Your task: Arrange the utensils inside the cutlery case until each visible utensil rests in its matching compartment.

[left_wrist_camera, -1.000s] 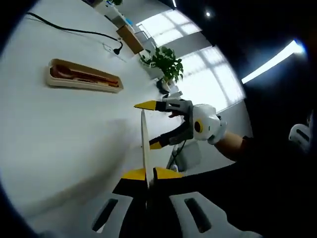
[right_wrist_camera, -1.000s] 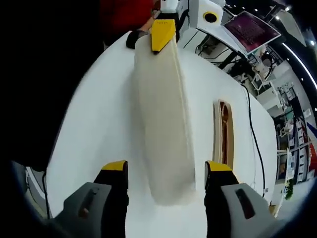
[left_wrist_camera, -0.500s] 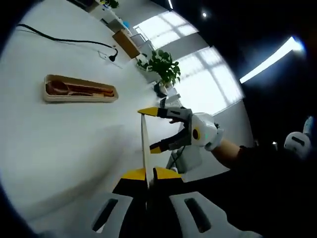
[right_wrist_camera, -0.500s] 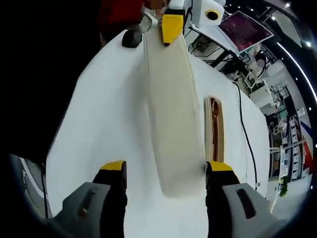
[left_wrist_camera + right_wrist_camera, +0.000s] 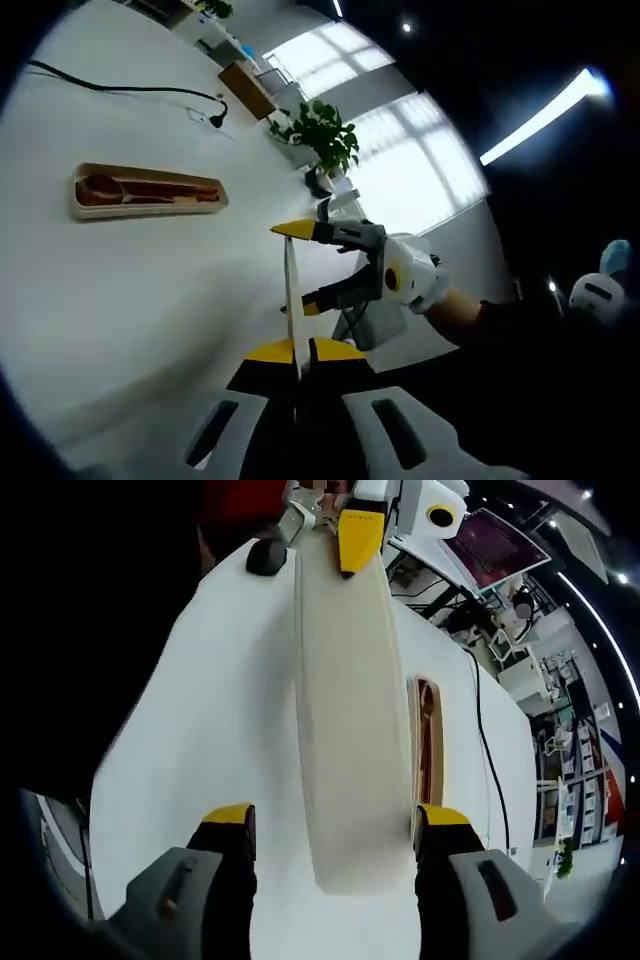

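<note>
The cream case lid (image 5: 350, 710) is held above the white table (image 5: 220, 720), and in the left gripper view it shows edge-on as a thin pale strip (image 5: 291, 300). My left gripper (image 5: 297, 350) is shut on its near end; its yellow tip (image 5: 358, 532) shows at the lid's far end in the right gripper view. My right gripper (image 5: 337, 822) stands open astride the lid's other end, also seen as yellow-tipped jaws (image 5: 305, 267) on either side of the strip. The open case base (image 5: 148, 190) lies on the table with wooden utensils (image 5: 428, 742) in it.
A black cable (image 5: 130, 88) runs along the far side of the table past the case base. A potted plant (image 5: 322, 135) stands beyond the table's edge. A small black round object (image 5: 266, 556) sits near the table's far corner, a screen (image 5: 495, 545) behind it.
Both views have shifted with the hands. The lid now lies straighter and deeper between my right gripper's open jaws. The left gripper keeps its hold; the case base has not moved.
</note>
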